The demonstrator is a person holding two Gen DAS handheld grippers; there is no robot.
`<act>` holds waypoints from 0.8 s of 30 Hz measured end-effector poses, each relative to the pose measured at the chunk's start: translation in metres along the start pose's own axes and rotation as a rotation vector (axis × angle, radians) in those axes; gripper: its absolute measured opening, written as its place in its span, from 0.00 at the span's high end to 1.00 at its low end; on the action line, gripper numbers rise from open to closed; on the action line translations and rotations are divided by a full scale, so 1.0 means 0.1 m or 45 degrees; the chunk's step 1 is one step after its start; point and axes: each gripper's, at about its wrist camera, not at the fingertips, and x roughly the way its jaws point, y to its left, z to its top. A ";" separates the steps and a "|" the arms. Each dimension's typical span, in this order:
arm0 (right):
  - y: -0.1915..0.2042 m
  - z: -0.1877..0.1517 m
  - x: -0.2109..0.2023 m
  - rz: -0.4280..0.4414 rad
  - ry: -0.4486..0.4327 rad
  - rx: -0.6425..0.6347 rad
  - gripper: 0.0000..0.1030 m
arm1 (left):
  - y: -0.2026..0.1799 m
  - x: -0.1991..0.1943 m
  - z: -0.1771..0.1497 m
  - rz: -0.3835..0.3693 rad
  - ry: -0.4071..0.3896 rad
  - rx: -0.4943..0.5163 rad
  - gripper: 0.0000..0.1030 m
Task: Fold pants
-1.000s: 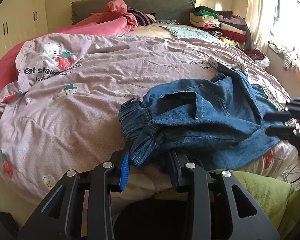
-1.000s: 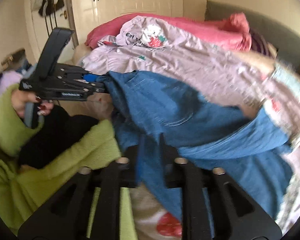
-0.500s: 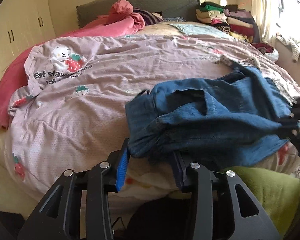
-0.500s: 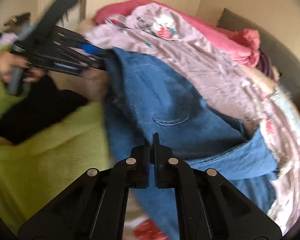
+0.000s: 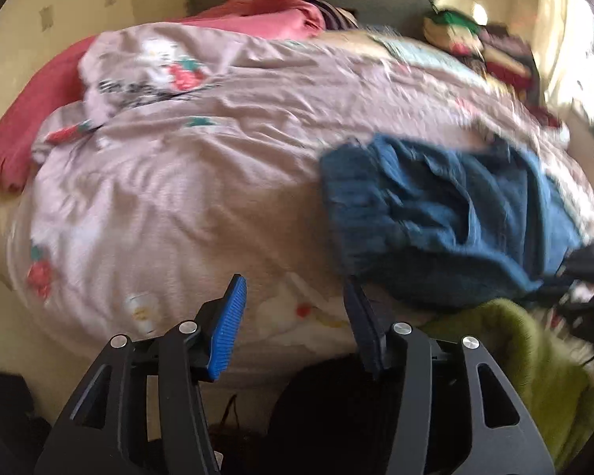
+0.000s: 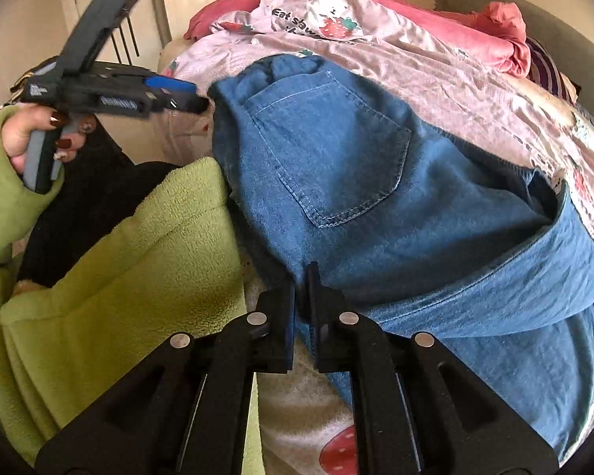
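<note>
The blue denim pants (image 6: 360, 182) lie bunched on the pink bedspread near the bed's front edge, back pocket facing up; they also show in the left wrist view (image 5: 447, 221), blurred. My left gripper (image 5: 293, 308) is open and empty, just left of the pants' waistband; it also shows in the right wrist view (image 6: 186, 95), beside the waistband. My right gripper (image 6: 301, 281) is shut on the near edge of the pants.
The pink strawberry-print bedspread (image 5: 186, 166) covers the bed. A red blanket (image 5: 257, 19) and a stack of folded clothes (image 5: 487, 47) sit at the far side. The person's green fleece sleeve (image 6: 146, 261) is close between the grippers.
My left gripper has opened and let go of the waistband, and it has moved left of the pants. My right gripper stays shut on the pants' edge.
</note>
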 end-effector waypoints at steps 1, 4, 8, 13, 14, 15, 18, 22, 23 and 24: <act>0.00 0.00 0.00 0.005 -0.004 0.004 0.97 | 0.04 -0.11 0.04 -0.044 -0.035 -0.046 0.52; 0.00 -0.03 -0.02 0.019 -0.009 0.013 0.95 | -0.07 -0.25 0.14 -0.110 -0.095 -0.032 0.52; 0.05 -0.06 -0.09 0.034 -0.015 0.006 0.91 | -0.56 -0.14 0.27 -0.253 -0.062 0.084 0.52; -0.02 -0.05 -0.40 0.019 -0.102 0.048 0.90 | -0.98 0.20 0.20 -0.163 0.030 0.295 0.51; -0.04 -0.05 -0.44 0.014 -0.118 0.055 0.89 | -0.99 0.26 0.17 -0.139 0.046 0.311 0.51; -0.07 -0.04 -0.50 -0.007 -0.146 0.071 0.85 | -0.97 0.32 0.16 -0.127 0.061 0.310 0.51; -0.16 0.05 -0.50 -0.028 -0.172 0.128 0.77 | -0.87 0.42 0.12 -0.146 0.084 0.272 0.50; -0.23 0.18 -0.28 -0.050 -0.120 0.184 0.76 | -0.87 0.44 0.10 -0.145 0.064 0.285 0.50; -0.23 0.20 -0.23 -0.051 -0.106 0.190 0.76 | -0.85 0.47 0.11 -0.147 0.061 0.282 0.50; -0.23 0.20 -0.16 -0.058 -0.077 0.200 0.76 | -0.83 0.47 0.10 -0.155 0.054 0.275 0.50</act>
